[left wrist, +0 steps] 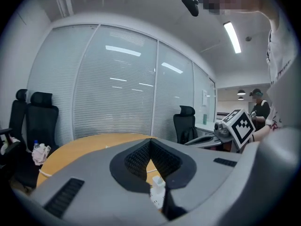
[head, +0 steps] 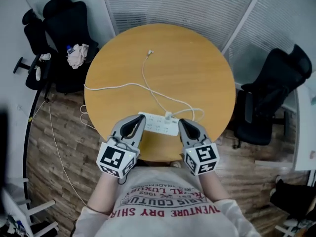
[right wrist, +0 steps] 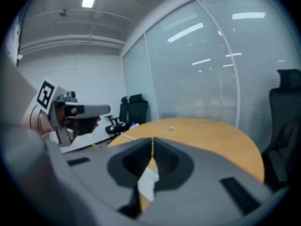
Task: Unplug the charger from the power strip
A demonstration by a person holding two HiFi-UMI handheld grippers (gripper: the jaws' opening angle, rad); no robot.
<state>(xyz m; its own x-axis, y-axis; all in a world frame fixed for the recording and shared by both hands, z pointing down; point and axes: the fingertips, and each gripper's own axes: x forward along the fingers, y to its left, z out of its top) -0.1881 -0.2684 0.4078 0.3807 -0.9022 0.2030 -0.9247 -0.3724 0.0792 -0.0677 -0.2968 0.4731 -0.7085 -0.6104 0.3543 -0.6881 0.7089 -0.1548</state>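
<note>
White power strip (head: pixel 157 125) lies lower centre of frame on the wooden table (head: pixel 197 68), with the charger (head: pixel 168 115) seated in it. I note the left gripper (head: pixel 139 118) and right gripper (head: pixel 181 123) just beside its ends, both with jaws pressed together.

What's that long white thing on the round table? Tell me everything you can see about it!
It's a power strip: a long, flat white bar, plastic by its look, with sockets on top. It lies flat near the person's edge of the table. A small white charger is plugged in near its right end, and thin white cable runs off across the wood. The left gripper and right gripper sit at its two ends; whether they touch it is unclear.
</note>
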